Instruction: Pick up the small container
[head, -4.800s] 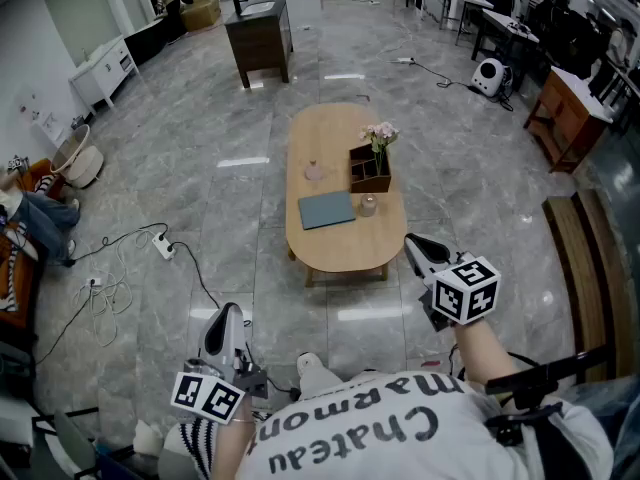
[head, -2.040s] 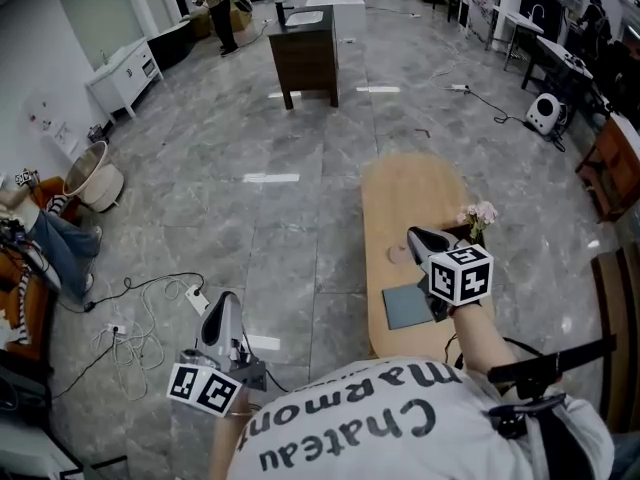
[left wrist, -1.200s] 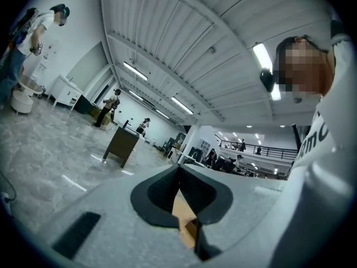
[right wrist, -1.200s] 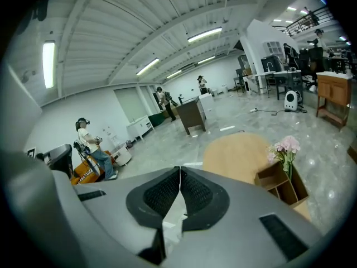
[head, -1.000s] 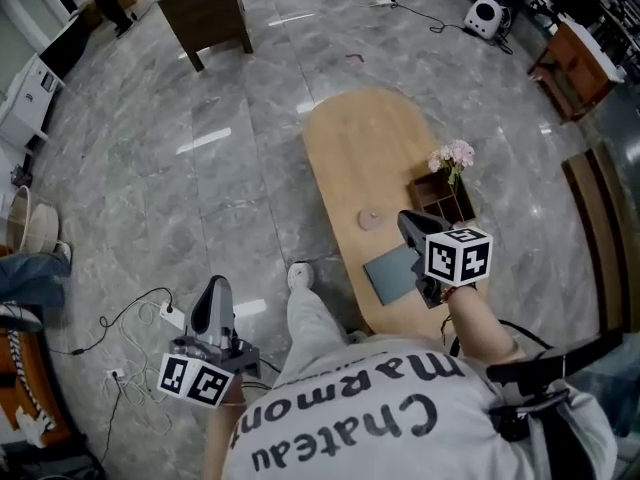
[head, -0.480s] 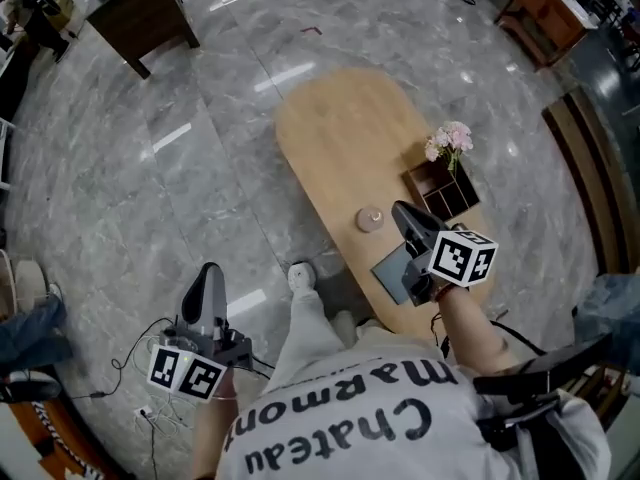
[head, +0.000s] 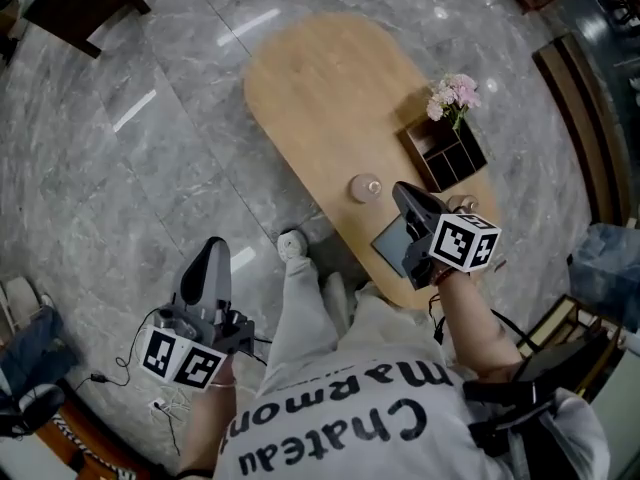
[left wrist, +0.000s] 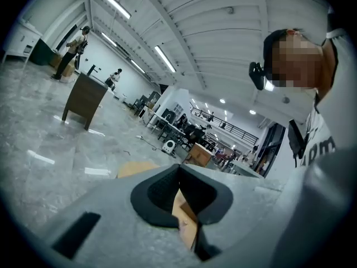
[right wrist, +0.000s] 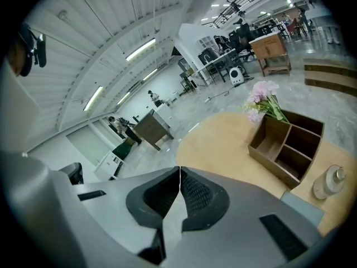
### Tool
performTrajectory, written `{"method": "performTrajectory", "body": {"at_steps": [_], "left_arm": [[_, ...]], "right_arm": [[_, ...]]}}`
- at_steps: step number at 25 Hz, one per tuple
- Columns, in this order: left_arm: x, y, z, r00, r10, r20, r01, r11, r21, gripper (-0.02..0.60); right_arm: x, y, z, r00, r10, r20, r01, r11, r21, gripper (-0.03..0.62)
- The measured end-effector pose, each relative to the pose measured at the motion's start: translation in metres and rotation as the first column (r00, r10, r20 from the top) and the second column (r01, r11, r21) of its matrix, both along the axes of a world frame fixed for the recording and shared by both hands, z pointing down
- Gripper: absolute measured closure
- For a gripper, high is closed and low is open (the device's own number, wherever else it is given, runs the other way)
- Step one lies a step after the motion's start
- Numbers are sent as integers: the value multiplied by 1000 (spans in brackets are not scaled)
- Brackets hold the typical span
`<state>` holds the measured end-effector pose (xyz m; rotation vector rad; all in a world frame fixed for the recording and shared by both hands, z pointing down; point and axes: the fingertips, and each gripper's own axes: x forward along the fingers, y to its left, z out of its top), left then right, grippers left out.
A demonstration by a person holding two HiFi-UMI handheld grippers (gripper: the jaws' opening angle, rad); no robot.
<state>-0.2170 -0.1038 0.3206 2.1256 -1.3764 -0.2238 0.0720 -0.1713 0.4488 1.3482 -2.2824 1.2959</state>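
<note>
You stand at the end of an oval wooden tabletop [head: 320,78]. The small container [right wrist: 329,182], seemingly the pale capped jar, sits untouched on it. It is just beside a wooden organiser [head: 447,155] with pink flowers and a grey-blue book [head: 384,240]. Your right tongs [head: 404,197] hover over the book, closed and empty. Your left tongs [head: 212,251] hang above the floor, well apart, also closed and empty. Opening, reaching, gripping and lifting all remain.
</note>
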Motion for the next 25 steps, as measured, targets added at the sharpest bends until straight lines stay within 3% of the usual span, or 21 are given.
{"method": "performTrajectory", "body": {"at_steps": [7, 14, 21, 25], "left_arm": [[32, -10, 58, 992, 122, -38, -125, 985, -115, 568], [73, -24, 115, 967, 255, -11, -254, 956, -147, 568], [90, -13, 139, 961, 276, -30, -277, 947, -165, 568], [86, 2, 156, 969, 246, -26, -246, 947, -204, 568]], "right_arm": [[17, 17, 59, 993, -5, -118, -3, 998, -65, 580], [33, 13, 112, 986, -12, -168, -2, 997, -80, 580], [35, 9, 132, 983, -18, -185, 21, 1000, 15, 580], [32, 5, 134, 984, -22, -175, 37, 996, 86, 579]]}}
